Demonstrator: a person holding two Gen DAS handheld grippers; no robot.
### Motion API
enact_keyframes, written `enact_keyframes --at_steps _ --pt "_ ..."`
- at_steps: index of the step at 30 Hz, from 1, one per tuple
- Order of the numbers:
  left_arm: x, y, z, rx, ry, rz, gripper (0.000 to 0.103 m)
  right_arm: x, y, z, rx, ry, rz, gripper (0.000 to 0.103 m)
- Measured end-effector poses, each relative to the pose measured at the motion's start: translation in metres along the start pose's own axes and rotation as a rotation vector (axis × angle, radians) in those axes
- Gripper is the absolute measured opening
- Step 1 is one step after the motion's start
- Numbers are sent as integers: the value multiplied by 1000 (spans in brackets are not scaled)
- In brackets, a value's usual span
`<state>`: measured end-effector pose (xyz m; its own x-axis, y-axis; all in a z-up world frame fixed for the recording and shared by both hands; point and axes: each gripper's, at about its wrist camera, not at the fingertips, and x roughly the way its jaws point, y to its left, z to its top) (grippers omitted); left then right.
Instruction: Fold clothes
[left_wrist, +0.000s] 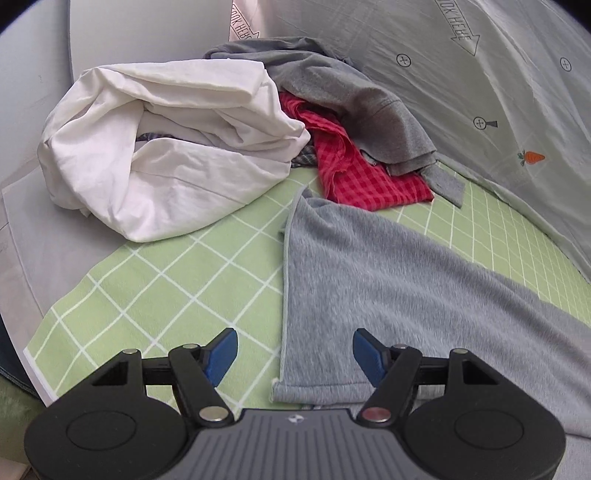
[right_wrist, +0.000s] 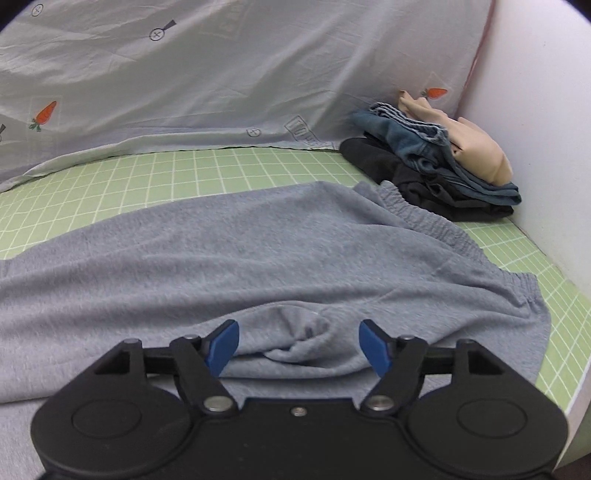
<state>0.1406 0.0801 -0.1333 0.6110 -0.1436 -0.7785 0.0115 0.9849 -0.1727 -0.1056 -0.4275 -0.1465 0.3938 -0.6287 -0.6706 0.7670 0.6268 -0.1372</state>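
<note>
Grey fleece trousers (right_wrist: 258, 251) spread flat on bed (left_wrist: 155, 291), both grippers wide, empty.
Soft, limp, light; left gripper (left_wrist: 294, 352) best takes leg hem, right gripper (right_wrist: 298, 343) the elastic waistband (right_wrist: 424, 218).

checked cloth (left_wrist: 304, 157) mostly buried (pattern unclear)

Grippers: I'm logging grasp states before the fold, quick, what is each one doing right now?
Left gripper: open, holding nothing, over the hem end of the grey sweatpants.
Right gripper: open, holding nothing, jaws either side of a raised fold of the sweatpants.
</note>
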Motion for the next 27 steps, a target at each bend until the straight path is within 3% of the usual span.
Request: enact_keyframes --at_steps 4,8,17,22,24,25,26,27 --pt "22 4 31 23 -8 4 70 11 44 24 -16 -26 81 73" --pt "49 1 56 27 -11 -2 70 42 94 54 -52 -7 221 73" --pt "105 -6 83 -21 36 38 70 114 175 89 -54 109 341 71" --pt "114 -12 89 10 40 34 68 120 185 86 -82 101 348 36" --pt "115 -15 90 22 40 27 59 120 187 84 -92 90 348 0" --pt "114 -17 90 21 35 24 44 120 188 84 -95 84 348 1" --pt "114 -18 90 17 34 21 16 121 185 84 -79 80 356 0" --pt "115 -19 90 0 39 8 1 122 183 84 -64 76 362 0"
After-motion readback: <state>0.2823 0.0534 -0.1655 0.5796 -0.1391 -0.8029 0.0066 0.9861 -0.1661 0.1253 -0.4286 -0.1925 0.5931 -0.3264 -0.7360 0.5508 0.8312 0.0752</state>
